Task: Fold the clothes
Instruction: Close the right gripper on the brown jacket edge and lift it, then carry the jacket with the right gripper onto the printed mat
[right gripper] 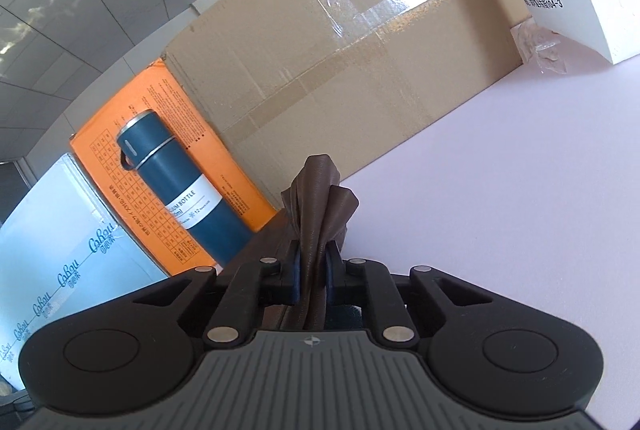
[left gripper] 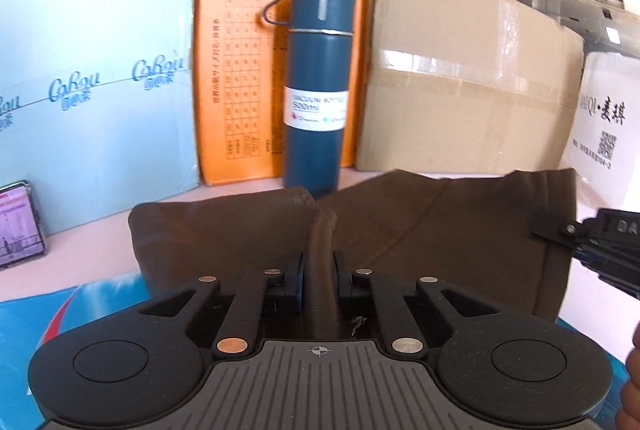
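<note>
Both tongs (left gripper: 319,284) (right gripper: 311,270) pinch cloth (left gripper: 440,230).

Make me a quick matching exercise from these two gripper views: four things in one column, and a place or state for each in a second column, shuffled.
Things:
1. brown garment
2. blue vacuum bottle
3. phone
4. left gripper

Places or states:
A. upright against the orange box
B. far left on the table, screen lit
C. shut on a fabric fold
D. spread on the table, pinched by both grippers

Pairs: 1-D, 2-A, 3-B, 4-C
</note>
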`<action>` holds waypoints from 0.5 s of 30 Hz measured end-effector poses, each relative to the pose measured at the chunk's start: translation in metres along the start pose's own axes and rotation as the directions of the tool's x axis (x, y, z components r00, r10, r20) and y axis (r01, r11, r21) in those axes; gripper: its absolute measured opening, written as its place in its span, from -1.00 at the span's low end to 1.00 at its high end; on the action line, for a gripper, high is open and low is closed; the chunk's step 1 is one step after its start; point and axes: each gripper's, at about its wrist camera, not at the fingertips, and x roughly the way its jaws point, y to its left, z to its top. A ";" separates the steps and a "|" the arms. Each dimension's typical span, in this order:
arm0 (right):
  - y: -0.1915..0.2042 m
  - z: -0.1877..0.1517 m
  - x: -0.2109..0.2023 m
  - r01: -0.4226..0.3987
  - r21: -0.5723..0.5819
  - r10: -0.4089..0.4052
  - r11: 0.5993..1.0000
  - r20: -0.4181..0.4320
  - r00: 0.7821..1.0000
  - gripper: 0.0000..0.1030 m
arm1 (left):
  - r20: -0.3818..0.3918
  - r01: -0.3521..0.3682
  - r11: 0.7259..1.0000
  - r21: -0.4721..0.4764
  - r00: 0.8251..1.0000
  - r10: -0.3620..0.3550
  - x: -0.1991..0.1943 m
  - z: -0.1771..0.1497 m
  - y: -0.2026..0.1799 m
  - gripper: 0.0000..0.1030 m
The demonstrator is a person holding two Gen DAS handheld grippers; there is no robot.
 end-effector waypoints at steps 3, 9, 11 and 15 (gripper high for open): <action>0.012 -0.002 -0.018 -0.052 0.018 0.052 0.999 0.011 0.999 -0.80 | 0.059 -0.031 0.998 -0.050 0.998 0.034 -0.014 0.009 0.016 -0.80; 0.020 -0.009 -0.052 -0.149 0.068 0.148 0.987 0.008 0.989 -0.80 | 0.187 -0.090 0.987 -0.132 0.976 0.114 -0.065 0.023 0.051 -0.82; 0.019 -0.011 -0.063 -0.170 0.080 0.170 0.982 0.012 0.985 -0.80 | 0.214 -0.109 0.982 -0.153 0.967 0.140 -0.085 0.023 0.063 -0.82; 0.016 -0.015 -0.083 -0.226 0.110 0.225 0.968 0.019 0.974 -0.80 | 0.245 -0.116 0.975 -0.191 0.956 0.162 -0.130 0.005 0.083 -0.82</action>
